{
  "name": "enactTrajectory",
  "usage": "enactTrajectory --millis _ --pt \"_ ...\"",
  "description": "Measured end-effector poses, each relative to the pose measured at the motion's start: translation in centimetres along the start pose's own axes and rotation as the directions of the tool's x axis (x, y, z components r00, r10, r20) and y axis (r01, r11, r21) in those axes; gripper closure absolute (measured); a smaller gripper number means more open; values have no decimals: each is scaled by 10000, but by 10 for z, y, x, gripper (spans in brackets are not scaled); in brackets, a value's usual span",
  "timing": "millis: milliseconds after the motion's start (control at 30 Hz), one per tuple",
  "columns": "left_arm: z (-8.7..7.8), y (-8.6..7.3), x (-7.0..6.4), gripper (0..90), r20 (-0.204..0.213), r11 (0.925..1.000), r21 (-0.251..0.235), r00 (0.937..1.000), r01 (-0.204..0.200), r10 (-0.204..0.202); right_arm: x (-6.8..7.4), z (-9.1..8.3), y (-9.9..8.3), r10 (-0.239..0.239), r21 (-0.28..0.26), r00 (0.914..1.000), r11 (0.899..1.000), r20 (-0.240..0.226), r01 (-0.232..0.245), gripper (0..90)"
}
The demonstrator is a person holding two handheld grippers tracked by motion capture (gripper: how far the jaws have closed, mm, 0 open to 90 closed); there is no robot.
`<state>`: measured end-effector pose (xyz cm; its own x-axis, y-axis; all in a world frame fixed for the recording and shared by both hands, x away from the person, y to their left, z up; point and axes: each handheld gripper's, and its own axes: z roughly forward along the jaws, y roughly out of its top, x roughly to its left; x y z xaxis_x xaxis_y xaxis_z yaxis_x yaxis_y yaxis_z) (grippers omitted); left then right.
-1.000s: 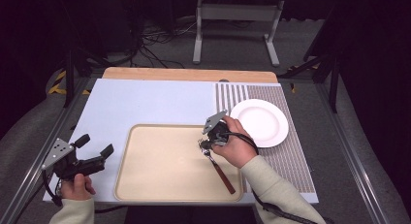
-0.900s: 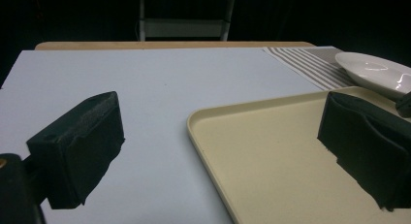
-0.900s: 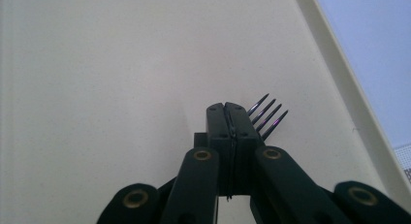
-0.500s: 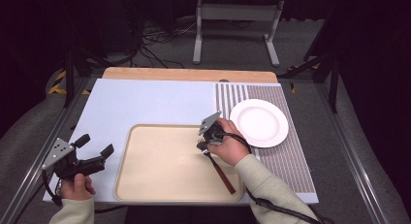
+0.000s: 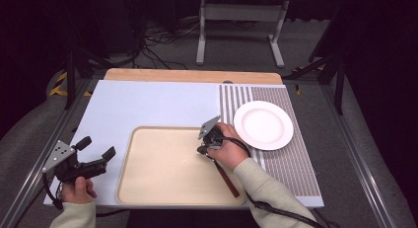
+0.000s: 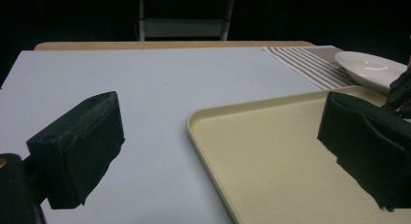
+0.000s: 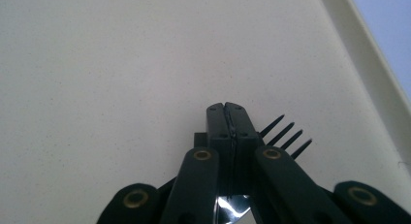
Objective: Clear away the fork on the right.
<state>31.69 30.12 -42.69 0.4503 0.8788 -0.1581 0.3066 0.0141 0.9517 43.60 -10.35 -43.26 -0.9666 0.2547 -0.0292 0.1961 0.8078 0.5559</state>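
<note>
My right gripper [image 5: 204, 150] is over the right part of the beige tray [image 5: 162, 171], shut on a fork. The fork's brown handle [image 5: 228, 179] runs back under the hand toward the tray's near right corner. In the right gripper view the jaws are pressed together at the right gripper's tip [image 7: 227, 108], and dark fork tines [image 7: 287, 133] stick out to their right just above the tray's floor [image 7: 111, 64]. My left gripper [image 5: 97, 147] rests at the left of the tray on the pale blue mat [image 5: 148, 102], open, with nothing between its pads [image 6: 80, 146].
A white plate [image 5: 263, 125] lies right of the tray on a striped placemat [image 5: 291, 164]; it also appears as the plate [image 6: 371, 68] in the left gripper view, beyond the tray's rim [image 6: 203, 136]. A wooden board [image 5: 192, 75] edges the far side.
The right gripper has shifted slightly to the left over the tray with the fork in it. The left gripper has stayed where it was.
</note>
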Motion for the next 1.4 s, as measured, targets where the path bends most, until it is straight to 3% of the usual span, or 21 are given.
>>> enactTrajectory --millis 700,1400 --pt "0 0 0 32 -2 10000 -6 10000 -8 8 -3 1 -4 26 231 9975 9997 709 -43 900" --pt "1 0 0 32 15 10000 23 10000 -31 31 -19 -17 -25 791 692 9818 9933 1729 -922 900"
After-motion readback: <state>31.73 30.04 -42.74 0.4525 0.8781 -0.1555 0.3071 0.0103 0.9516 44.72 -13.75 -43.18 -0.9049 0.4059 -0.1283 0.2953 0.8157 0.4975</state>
